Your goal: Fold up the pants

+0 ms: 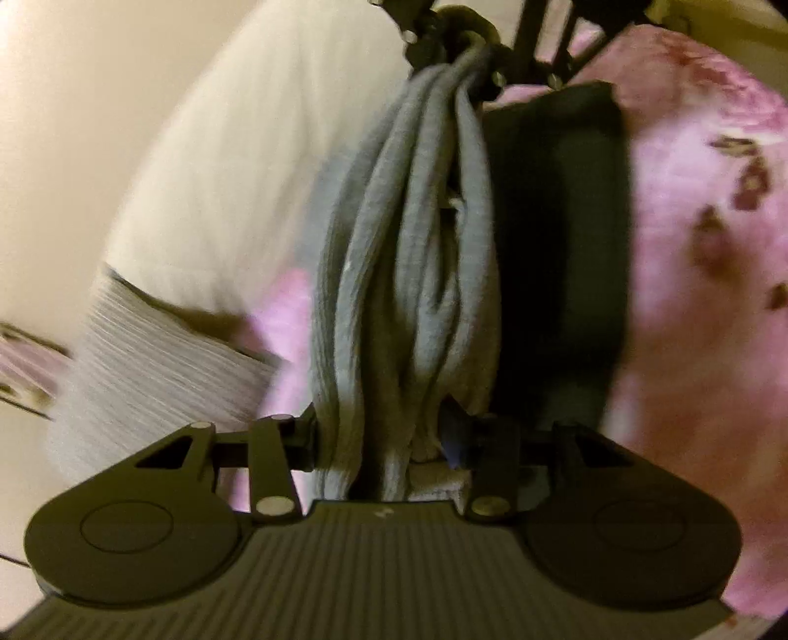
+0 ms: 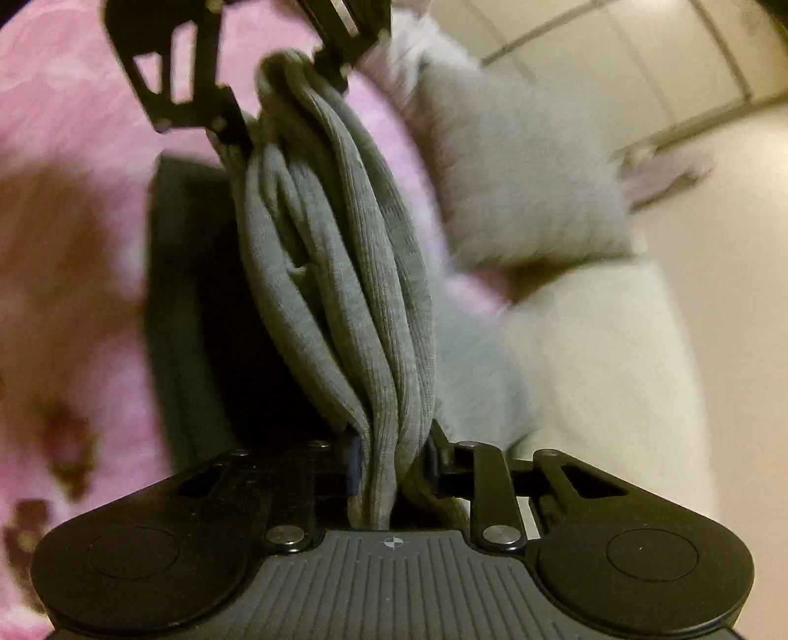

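Grey ribbed pants (image 1: pixel 418 246) hang bunched in long folds, stretched between both grippers above the bed. My left gripper (image 1: pixel 389 443) is shut on one end of the bundle. The other end is clamped in my right gripper (image 2: pixel 394 467), where the same pants (image 2: pixel 344 271) run away from it. Each wrist view shows the opposite gripper at the top, pinching the far end: the right gripper (image 1: pixel 468 44) and the left gripper (image 2: pixel 290 64). The cloth hides the fingertips. Both views are motion-blurred.
A dark folded garment (image 1: pixel 556 246) lies under the pants on a pink floral bedspread (image 1: pixel 689 295). A cream pillow (image 1: pixel 246 172) and a white ribbed cloth (image 1: pixel 157 354) sit to one side. A pale fuzzy cushion (image 2: pixel 517 172) lies near the wall.
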Available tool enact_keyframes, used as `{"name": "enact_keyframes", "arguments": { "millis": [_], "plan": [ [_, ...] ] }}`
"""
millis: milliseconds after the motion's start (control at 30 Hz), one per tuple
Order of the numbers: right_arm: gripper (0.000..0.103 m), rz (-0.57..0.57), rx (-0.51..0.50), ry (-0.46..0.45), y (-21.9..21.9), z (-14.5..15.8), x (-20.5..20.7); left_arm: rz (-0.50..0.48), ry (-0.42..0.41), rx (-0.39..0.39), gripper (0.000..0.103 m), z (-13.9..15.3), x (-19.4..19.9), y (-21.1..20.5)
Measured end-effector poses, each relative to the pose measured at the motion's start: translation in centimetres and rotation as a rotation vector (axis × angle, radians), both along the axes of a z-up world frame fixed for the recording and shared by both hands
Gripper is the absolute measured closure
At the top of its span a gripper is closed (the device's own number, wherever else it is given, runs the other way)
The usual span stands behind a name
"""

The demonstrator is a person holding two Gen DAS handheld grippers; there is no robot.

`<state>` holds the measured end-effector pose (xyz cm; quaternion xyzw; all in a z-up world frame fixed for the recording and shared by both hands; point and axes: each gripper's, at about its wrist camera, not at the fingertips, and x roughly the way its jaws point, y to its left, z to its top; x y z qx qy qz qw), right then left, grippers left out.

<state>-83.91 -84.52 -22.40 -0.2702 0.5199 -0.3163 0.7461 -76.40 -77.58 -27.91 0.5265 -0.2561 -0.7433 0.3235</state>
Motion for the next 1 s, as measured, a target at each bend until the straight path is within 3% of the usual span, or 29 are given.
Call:
{"name": "enact_keyframes", "arguments": {
  "millis": [67,133,233,300,400,500,633,767,900,1000],
  "plan": [
    [0.082,0.000,-0.053,-0.018,-0.6,1.8,0.2,-0.011,0.024,-0.028,0.062,0.4,0.6,0.3],
    [0.082,-0.022,-0.046,-0.033,-0.2,1.7,0.3,-0.033,0.006,0.003,0.060,-1.3,1.1,1.2],
    [0.080,-0.020,0.055,0.021,1.4,-2.2,0.5,-0.064,-0.039,0.098,0.055,-5.6,1.6,3.5],
    [0.079,-0.024,0.095,0.047,2.2,-4.4,0.4,-0.064,-0.040,0.074,0.053,-7.2,1.6,4.9],
    [0.072,-0.022,0.079,0.038,2.7,-4.4,-0.1,-0.018,-0.016,0.066,0.048,-7.0,1.8,5.2],
    [0.052,-0.054,0.115,0.035,3.3,-3.7,-0.5,0.040,-0.008,0.104,0.045,-5.8,2.8,5.5],
    [0.047,-0.132,0.170,0.014,4.3,-1.7,-1.7,0.234,0.064,0.200,0.045,-3.2,4.4,5.3],
    [0.046,-0.253,0.249,-0.072,5.8,1.4,-2.5,0.523,0.262,0.347,0.046,-0.1,7.0,5.0],
    [0.038,-0.455,0.395,-0.291,6.2,5.3,-2.3,0.761,0.476,0.443,0.042,3.8,8.5,5.5],
    [0.030,-0.636,0.500,-0.505,7.7,8.7,-3.3,0.848,0.590,0.489,0.030,6.7,8.7,6.8]
  ]
}}
